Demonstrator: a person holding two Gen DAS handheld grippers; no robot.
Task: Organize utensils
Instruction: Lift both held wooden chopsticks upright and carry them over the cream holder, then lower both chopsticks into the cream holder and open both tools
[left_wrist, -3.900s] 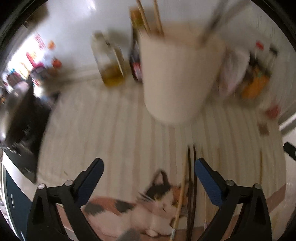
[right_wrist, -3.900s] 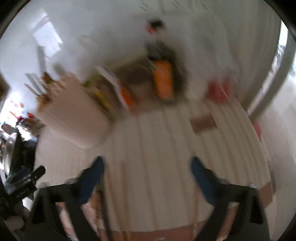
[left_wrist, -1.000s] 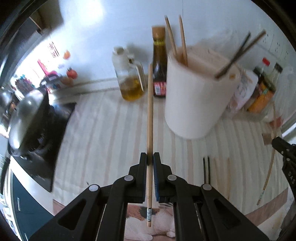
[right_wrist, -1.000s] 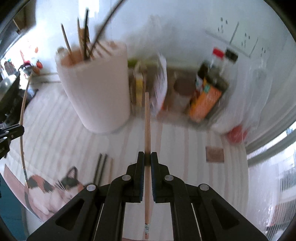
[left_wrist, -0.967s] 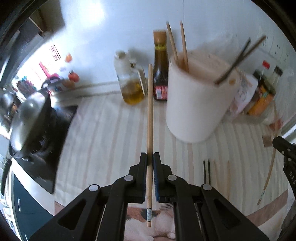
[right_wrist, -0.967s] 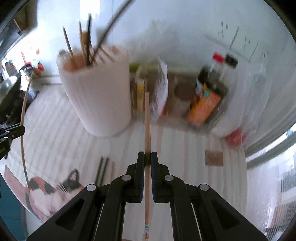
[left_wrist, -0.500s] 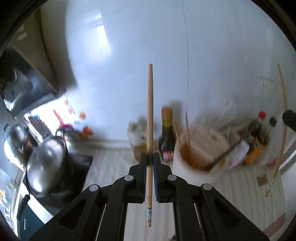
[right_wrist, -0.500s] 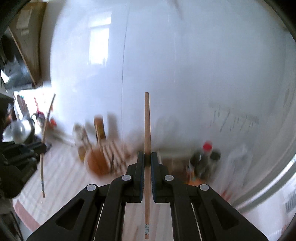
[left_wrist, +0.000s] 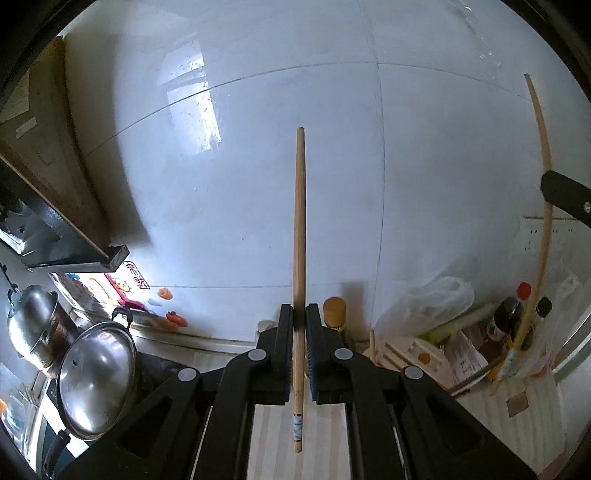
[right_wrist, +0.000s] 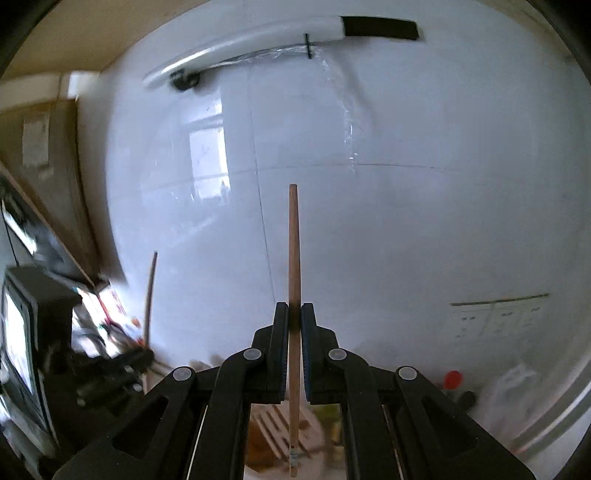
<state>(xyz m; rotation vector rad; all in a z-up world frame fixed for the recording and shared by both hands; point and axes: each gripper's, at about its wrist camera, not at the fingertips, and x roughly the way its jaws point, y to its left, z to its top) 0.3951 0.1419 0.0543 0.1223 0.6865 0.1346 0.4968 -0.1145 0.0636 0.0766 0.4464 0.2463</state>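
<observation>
My left gripper (left_wrist: 299, 328) is shut on a wooden chopstick (left_wrist: 299, 229) that stands upright against the white wall. My right gripper (right_wrist: 294, 325) is shut on a second wooden chopstick (right_wrist: 294, 258), also upright, its lower end above the white utensil holder (right_wrist: 284, 435) with a slatted top. In the left wrist view the holder (left_wrist: 410, 354) sits low at the right, and the right gripper's chopstick (left_wrist: 543, 206) shows at the far right. In the right wrist view the left gripper's chopstick (right_wrist: 149, 299) shows at the left.
Steel pots (left_wrist: 96, 376) stand at the left on the stove. A brown sauce bottle (left_wrist: 334, 310), a plastic bag (left_wrist: 428, 302) and condiment bottles (left_wrist: 517, 314) line the wall. A range hood (left_wrist: 55, 221) hangs at upper left. The striped counter (left_wrist: 524, 406) lies below.
Both grippers have risen and tilted up toward the wall, each still holding its chopstick. The holder has dropped to the bottom of both views, and the right chopstick now hangs over it.
</observation>
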